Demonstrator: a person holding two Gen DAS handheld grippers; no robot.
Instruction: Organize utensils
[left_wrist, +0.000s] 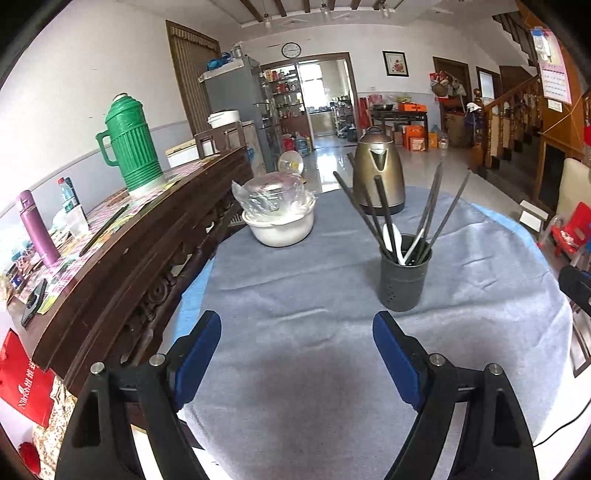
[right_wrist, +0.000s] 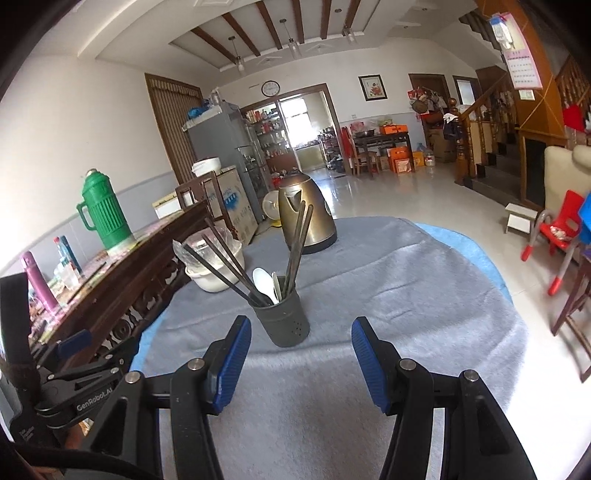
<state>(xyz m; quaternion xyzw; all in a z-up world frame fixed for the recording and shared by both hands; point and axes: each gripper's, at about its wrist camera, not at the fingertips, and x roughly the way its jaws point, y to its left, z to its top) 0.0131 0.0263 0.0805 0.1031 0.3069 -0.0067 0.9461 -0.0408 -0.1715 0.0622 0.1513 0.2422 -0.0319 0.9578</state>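
Holding both the left gripper and right gripper apart and empty, we judge sorting done; the holder already keeps chopsticks and spoons; next we withdraw.

Holder on table holds chopsticks, spoons; kettle at 12 o'clock behind, bowl at 10.

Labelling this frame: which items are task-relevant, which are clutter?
Job:
- utensil holder
- chopsticks
- white spoons
- left claw, open
- right claw, open

Lying about:
- kettle
- white bowl
- green thermos
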